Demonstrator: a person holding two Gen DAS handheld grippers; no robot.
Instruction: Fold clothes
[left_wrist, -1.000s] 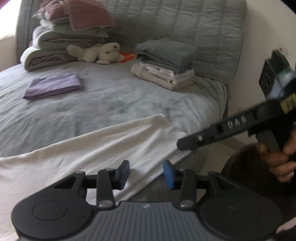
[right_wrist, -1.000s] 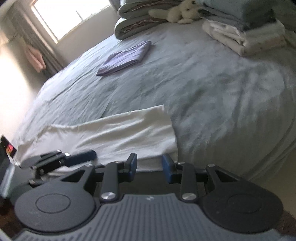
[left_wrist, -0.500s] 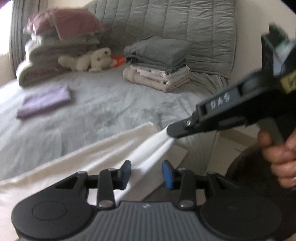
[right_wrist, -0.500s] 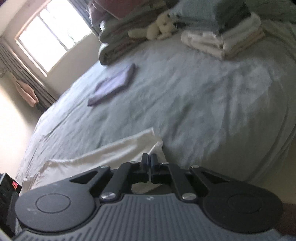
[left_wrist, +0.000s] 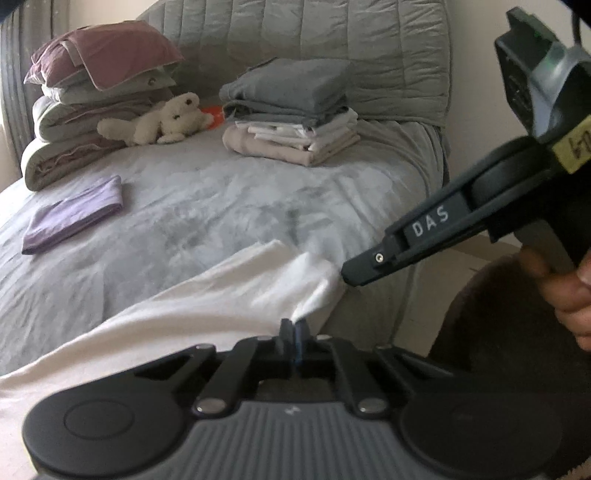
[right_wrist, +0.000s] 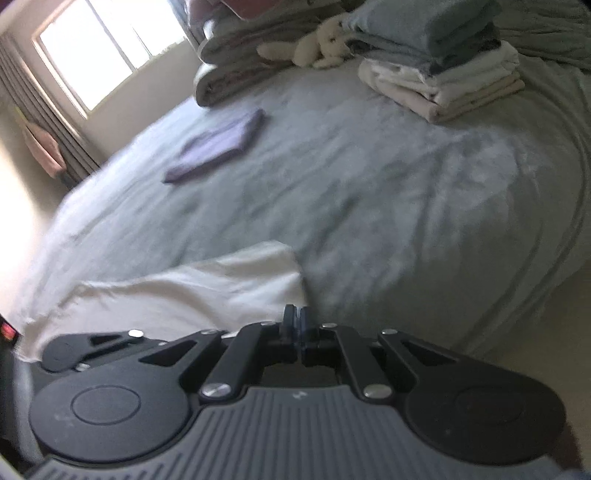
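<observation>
Both my claws pinch one end of the white cotton cloth (left_wrist: 229, 295) at the grey bed's (left_wrist: 229, 206) near edge: left claw (left_wrist: 294, 328), right claw (right_wrist: 296, 318). Cloth lies long, unfolded; a folded lilac piece (left_wrist: 74, 212) and folded stacks sit further up.

Two tools (left_wrist: 293, 332), one white cloth (left_wrist: 221, 295), one teddy (left_wrist: 162, 120).

- Right gripper (right_wrist: 296, 318) at 6 o'clock, jaws pressed together on the white cloth's (right_wrist: 177, 291) near corner.
- Grey bed (right_wrist: 406, 206) fills the centre.
- Folded purple garment (right_wrist: 218, 146) at 10 o'clock.
- Stacked linens (right_wrist: 443, 79) at 1 o'clock, plush toy (right_wrist: 317, 42) beside them.
</observation>
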